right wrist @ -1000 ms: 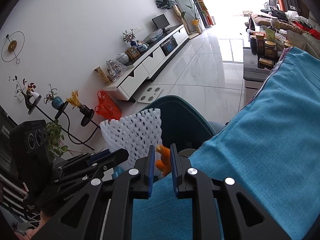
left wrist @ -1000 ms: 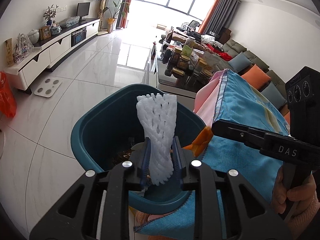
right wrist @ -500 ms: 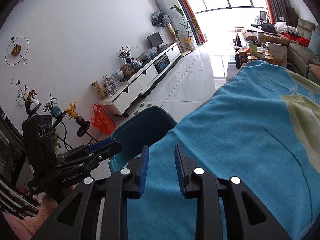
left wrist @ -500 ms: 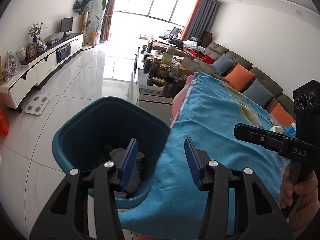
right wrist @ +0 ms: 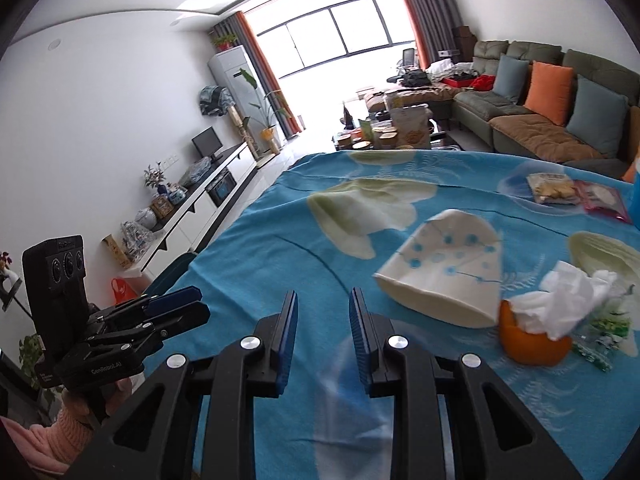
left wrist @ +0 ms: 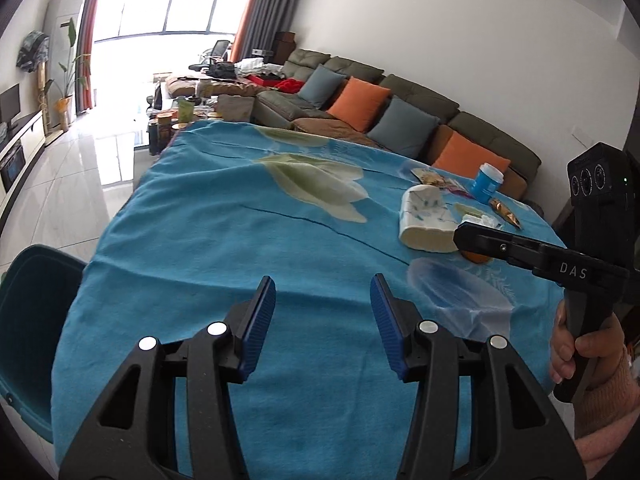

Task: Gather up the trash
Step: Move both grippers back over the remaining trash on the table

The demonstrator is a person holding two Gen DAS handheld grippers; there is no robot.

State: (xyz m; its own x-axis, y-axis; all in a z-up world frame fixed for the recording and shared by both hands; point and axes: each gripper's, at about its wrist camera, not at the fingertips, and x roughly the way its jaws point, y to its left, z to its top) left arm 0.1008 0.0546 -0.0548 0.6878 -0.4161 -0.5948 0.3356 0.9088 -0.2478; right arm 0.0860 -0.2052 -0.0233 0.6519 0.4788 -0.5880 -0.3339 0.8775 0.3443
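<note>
fuzzy blue blanket [left wrist: 224, 240] | left gripper [left wrist: 322, 316] jaws apart, empty | right gripper [right wrist: 323, 326] jaws narrow, empty | squashed paper cup [right wrist: 448, 276]

A home living room is shown: a long sofa [left wrist: 400, 120] with cushions is set against the wall, a television [right wrist: 207, 144] opposite the sofa, curtained windows [right wrist: 340, 32] beyond it.

Blue tablecloth [right wrist: 256, 264] with pale leaves, cream blue-dotted paper cup [right wrist: 448, 276], orange peel [right wrist: 532, 348], teal bin [left wrist: 28, 320].
</note>
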